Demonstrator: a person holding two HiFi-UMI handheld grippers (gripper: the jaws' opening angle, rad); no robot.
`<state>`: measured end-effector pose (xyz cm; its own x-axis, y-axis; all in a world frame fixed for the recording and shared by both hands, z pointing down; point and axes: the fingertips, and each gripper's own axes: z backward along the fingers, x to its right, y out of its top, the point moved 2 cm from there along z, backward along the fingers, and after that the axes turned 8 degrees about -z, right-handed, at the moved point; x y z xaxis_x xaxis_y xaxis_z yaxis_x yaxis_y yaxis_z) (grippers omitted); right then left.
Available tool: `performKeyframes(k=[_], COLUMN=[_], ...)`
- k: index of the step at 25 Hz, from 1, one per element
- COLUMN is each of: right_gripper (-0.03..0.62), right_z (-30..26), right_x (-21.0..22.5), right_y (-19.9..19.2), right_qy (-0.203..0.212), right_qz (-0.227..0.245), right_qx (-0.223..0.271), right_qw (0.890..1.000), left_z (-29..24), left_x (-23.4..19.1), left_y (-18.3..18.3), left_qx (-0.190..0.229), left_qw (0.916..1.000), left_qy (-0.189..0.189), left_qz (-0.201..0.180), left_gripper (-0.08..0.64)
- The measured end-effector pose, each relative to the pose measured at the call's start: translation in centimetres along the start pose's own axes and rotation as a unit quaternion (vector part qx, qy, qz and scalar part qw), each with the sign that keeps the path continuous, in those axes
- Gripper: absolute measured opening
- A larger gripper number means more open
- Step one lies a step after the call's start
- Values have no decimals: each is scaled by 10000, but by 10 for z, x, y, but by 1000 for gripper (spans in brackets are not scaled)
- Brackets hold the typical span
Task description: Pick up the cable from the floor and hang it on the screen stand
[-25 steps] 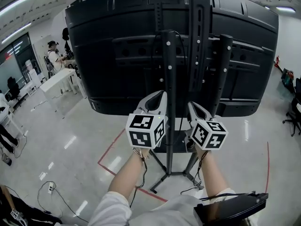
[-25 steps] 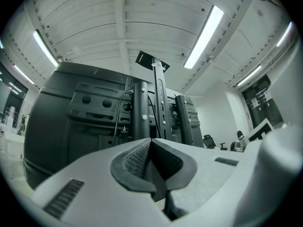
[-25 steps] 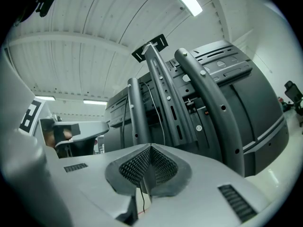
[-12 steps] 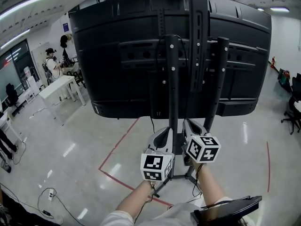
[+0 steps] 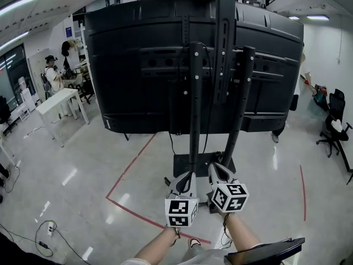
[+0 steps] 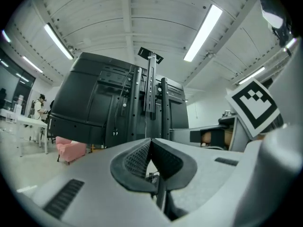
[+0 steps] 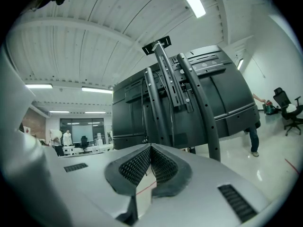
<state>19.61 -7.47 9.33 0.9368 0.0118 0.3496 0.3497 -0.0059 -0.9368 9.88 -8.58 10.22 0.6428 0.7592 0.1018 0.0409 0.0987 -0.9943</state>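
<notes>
The back of a large black screen point(image 5: 143, 65) on its black stand point(image 5: 194, 109) fills the head view. A thin black cable point(image 5: 208, 101) runs down along the stand's poles. It shows in the left gripper view too, as a cable point(image 6: 124, 96) draped over the mount. My left gripper point(image 5: 186, 178) and right gripper point(image 5: 215, 171) are low in front of the stand's base plate point(image 5: 185, 163), side by side and apart from the poles. Both are shut with nothing between the pads, as the left gripper point(image 6: 150, 143) and right gripper point(image 7: 150, 148) views show.
A loose cable with a plug point(image 5: 45, 232) lies on the floor at the lower left. Red tape point(image 5: 131, 169) marks the floor. A white table point(image 5: 58, 101) and a person point(image 5: 52, 77) are at the back left, an office chair point(image 5: 333, 131) at the right.
Both grippers have come down and back from the stand's poles, from screen height to near the base. The view has pulled away from the screen.
</notes>
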Motion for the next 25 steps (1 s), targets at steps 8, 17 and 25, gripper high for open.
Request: performKeyframes(k=[8, 17, 25], right_gripper=[18, 17, 17], right_z=[46, 49, 48], right_x=[-13, -20, -15], right_y=[-23, -23, -13], right_qy=[-114, -63, -82], right_qz=[199, 358, 392], right_qx=[-75, -177, -129], right_qw=[9997, 9992, 9991], left_z=[25, 30, 26], left_x=[11, 20, 13], left_y=[-17, -3, -2], left_qx=[-187, -150, -163], left_qw=[9991, 9997, 9993], left_qy=[130, 137, 269], left_qz=[348, 111, 186], left_gripper=[5, 5, 5])
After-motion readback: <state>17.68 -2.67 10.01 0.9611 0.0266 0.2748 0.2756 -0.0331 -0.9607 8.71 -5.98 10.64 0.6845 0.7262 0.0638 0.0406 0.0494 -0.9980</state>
